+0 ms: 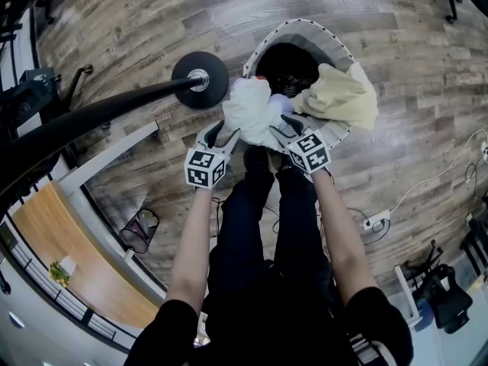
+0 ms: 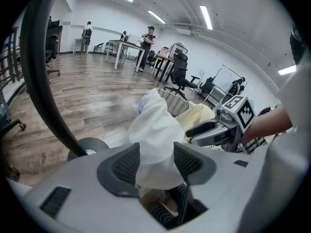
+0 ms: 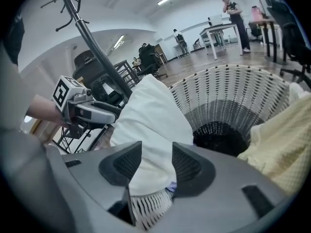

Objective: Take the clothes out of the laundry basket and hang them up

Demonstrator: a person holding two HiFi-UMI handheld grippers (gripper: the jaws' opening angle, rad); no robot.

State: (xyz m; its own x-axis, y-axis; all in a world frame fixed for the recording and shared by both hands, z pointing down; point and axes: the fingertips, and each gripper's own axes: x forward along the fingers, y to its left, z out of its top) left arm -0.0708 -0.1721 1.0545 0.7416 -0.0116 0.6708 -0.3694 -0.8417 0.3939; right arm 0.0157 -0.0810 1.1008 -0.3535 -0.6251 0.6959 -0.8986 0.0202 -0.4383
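The left gripper has its ribbed pads clamped on a bunched fold of the white garment. The cloth fills the whole gap and is pressed from both sides. The right gripper grips the same garment. Its pads stand fairly wide apart, yet both bear on a thick wad of the white cloth.

Between the two grips the garment rises in a soft peak. It hangs over the near rim of the laundry basket, on the person's side. The left gripper holds it just outside that rim, the right one just above the rim. A scrap of lilac cloth shows inside the basket, against the white garment's edge.

A yellow garment is draped across the basket's right-hand rim, partly inside and partly hanging out. It lies just beside the right gripper. The basket's dark woven inside shows at its far side.

The round black base of a coat stand sits on the wooden floor just beside the basket's left wall. The person's legs stand close against the basket's near side.
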